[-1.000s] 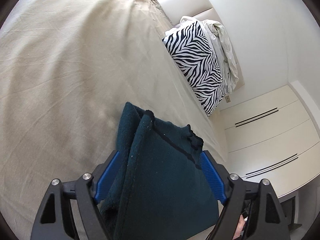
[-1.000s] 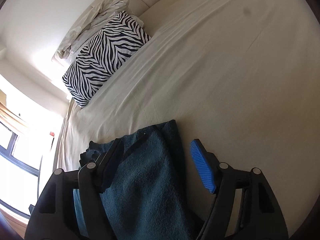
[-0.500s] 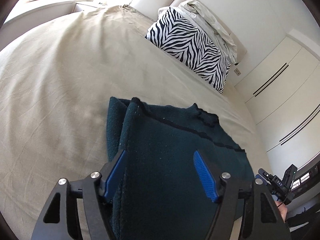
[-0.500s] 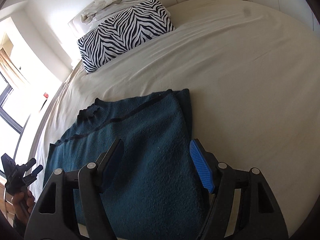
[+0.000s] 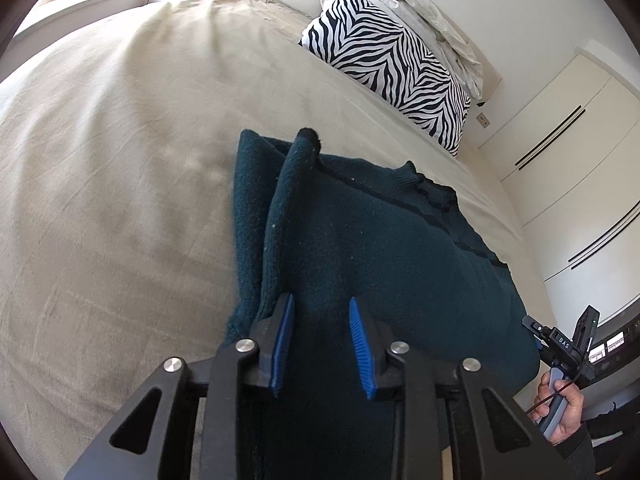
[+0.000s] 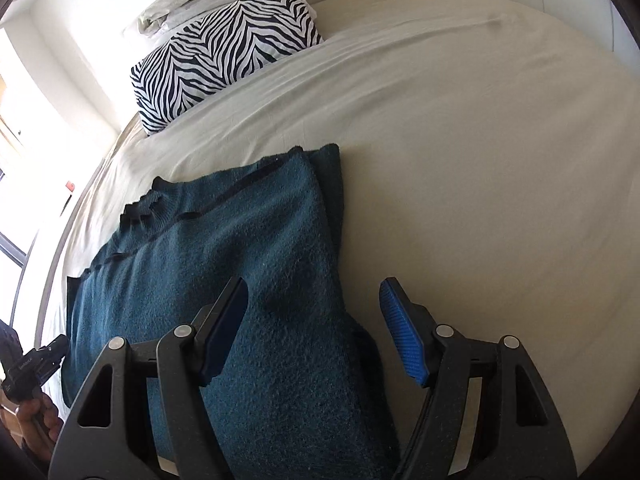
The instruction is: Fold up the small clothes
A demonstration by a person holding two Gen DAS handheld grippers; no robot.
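The teal sweater point(image 6: 240, 280) lay flat on the bed point(image 6: 480, 160), collar toward the zebra pillow point(image 6: 224, 60), its long axis running from that pillow back to the person. The left tongs point(image 5: 320, 344), just closing, stood narrow over a raised fold at the sweater's left side; whether they pinched it I couldn't tell. The right tongs point(image 6: 314, 332) gaped wide astride its right edge, gripping nothing.

Both wrist views look steeply down, close — sharing sweater point(image 5: 360, 240) and pillow point(image 6: 224, 52).
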